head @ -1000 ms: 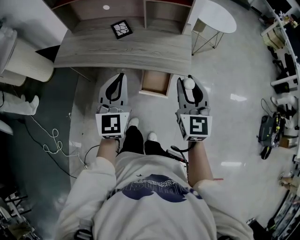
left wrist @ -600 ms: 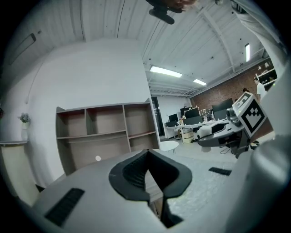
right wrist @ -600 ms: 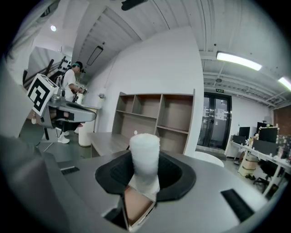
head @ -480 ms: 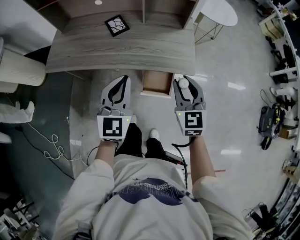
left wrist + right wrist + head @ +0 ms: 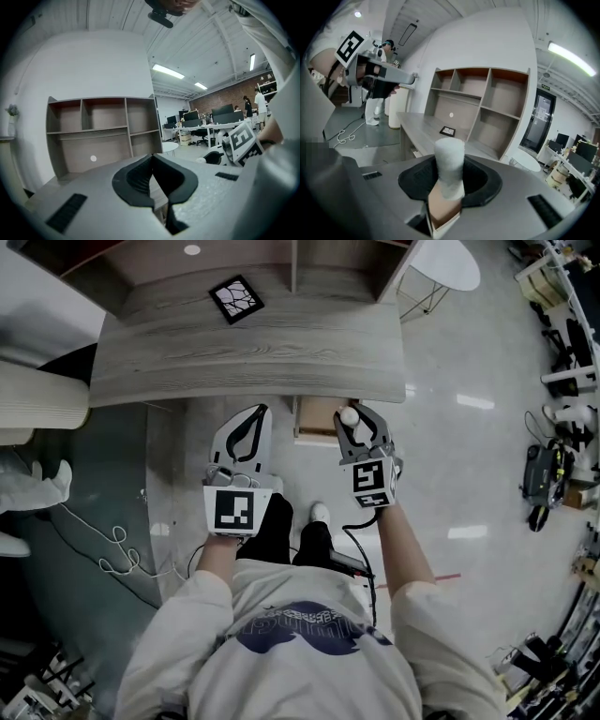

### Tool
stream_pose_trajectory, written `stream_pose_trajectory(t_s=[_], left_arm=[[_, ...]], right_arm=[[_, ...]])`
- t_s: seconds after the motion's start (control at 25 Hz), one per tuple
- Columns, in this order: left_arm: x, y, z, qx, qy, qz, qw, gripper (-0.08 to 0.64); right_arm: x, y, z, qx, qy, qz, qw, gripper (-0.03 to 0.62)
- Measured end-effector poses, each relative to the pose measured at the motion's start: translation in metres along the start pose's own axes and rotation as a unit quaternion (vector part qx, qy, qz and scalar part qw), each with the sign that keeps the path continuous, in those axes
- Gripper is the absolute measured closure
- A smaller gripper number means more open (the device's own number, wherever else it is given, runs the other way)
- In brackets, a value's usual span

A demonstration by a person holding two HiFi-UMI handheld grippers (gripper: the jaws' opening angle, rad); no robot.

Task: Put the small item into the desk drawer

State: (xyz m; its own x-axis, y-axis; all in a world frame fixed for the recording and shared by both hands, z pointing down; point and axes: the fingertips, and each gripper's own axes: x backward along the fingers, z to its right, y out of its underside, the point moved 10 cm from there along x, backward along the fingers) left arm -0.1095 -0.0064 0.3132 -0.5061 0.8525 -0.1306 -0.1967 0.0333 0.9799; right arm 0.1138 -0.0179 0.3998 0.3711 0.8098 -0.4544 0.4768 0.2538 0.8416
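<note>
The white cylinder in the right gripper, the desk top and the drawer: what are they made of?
The white cylinder looks like foam or a soft fibrous stuff: fuzzy, matte surface. The desk top looks like grey wood-grain board, perhaps laminate: long streaks, dull sheen. The drawer seems light brown wood or fibreboard, matte; too little shows to be sure.

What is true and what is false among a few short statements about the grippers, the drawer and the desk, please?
1. The right gripper is closed on a white fuzzy item. True.
2. The left gripper holds a black tile. False: its jaws are together with nothing between them; the black tile lies on the desk.
3. The drawer under the desk is open. True.
4. The white fuzzy item lies in the drawer. False: it sits between the right gripper's jaws.
5. A round white table stands off the desk's right end in the head view. True.
</note>
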Motion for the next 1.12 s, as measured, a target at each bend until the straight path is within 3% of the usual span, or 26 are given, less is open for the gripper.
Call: stream_pose_trajectory(t_s=[0.4, 1.12], left_arm=[[-0.002, 0.02, -0.021, -0.008, 0.008, -0.017, 0.9998, 0.552], [-0.019, 0.065, -0.026, -0.018, 0.001, -0.053, 0.9984, 0.551]], right_arm=[[-0.056, 0.043, -0.021, 0.05, -0.05, -0.074, 0.995, 0.469], [-0.13, 0.12, -0.047, 0.115, -0.143, -0.175, 0.967, 0.469]])
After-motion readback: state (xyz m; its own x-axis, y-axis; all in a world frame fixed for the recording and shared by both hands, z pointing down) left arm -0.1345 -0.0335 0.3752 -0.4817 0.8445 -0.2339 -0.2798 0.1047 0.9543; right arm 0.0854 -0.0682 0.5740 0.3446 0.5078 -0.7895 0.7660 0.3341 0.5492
